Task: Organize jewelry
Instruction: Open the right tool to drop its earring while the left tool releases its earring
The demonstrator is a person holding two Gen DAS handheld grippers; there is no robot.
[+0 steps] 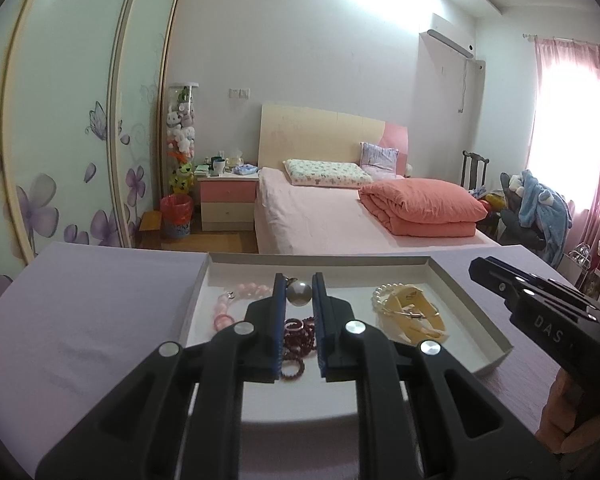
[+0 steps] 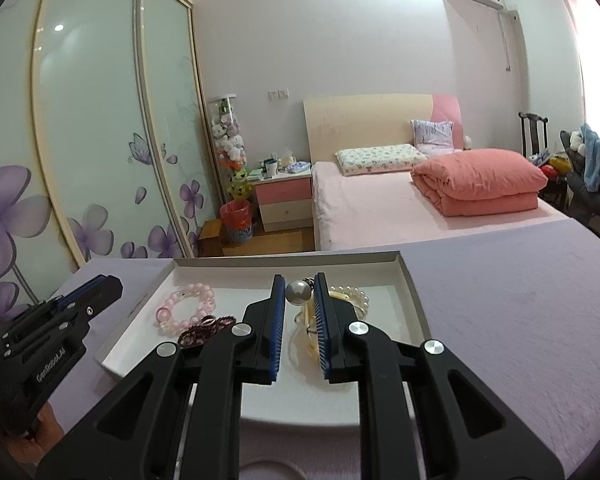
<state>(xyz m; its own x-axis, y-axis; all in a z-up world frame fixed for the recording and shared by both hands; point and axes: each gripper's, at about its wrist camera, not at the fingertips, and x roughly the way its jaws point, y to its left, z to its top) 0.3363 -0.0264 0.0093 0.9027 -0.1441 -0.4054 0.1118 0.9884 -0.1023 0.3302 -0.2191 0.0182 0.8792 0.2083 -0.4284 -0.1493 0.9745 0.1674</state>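
While both nearly closed, empty claws hover, the left claw point(image 1: 299, 292) is nearer the dark red bead bracelet point(image 1: 298, 340); the right claw point(image 2: 299, 292) is nearer the white pearl bracelet point(image 2: 350, 294).

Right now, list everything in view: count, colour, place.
tray: one, white, on the lilac tabletop
pink bracelet: one, pale pink beads, tray's left part
dark red bracelets: a small pile, count unclear, tray's middle
pearl ball: one, silver-white, middle of the tray toward its far side
pearl bracelet: one, white, tray's right part
yellow band: one, cream yellow, beside the pearl bracelet
bed: one, pink sheet, behind the table
quilt: one, coral, folded on the bed
nightstand: one, pink and cream, left of the bed
bin: one, blue with a red liner, by the nightstand
wardrobe: one, pale glass doors with purple flowers, left wall
left gripper: one, black, blue fingers, nearly shut, empty, above the tray
right gripper: one, same, empty
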